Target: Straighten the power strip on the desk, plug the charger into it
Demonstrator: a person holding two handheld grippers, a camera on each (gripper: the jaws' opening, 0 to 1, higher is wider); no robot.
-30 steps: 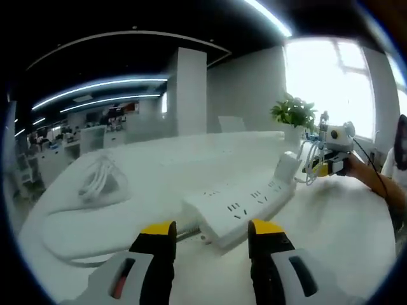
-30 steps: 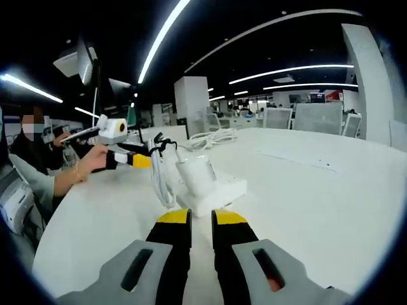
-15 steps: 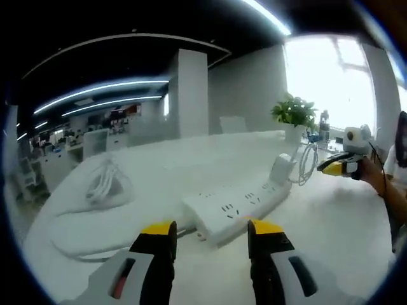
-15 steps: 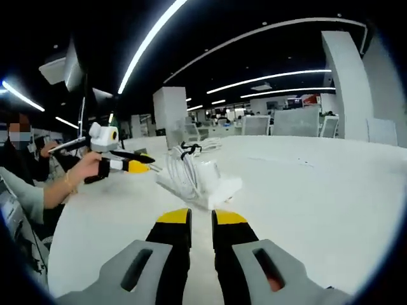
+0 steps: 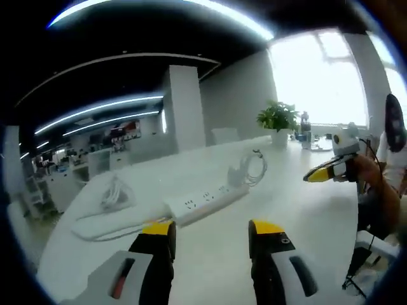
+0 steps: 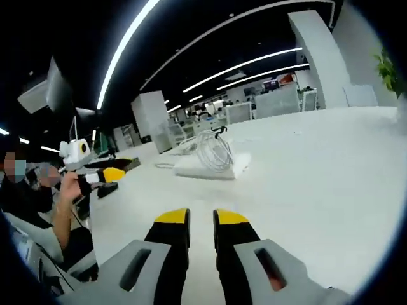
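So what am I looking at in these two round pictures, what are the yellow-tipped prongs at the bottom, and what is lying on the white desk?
A person holds a hand tool with two jaws in each hand, and a fisheye camera rides on each tool. The left gripper rises from the bottom of the left gripper view, jaws apart and holding nothing. The right gripper rises in the right gripper view, jaws nearly together, nothing between them. Each view also catches the other tool off to the side, in the person's hand. On the white desk lies a white power strip, with the charger standing at one end, its coiled cable beside it. Another bundle of white cord lies farther along the desk.
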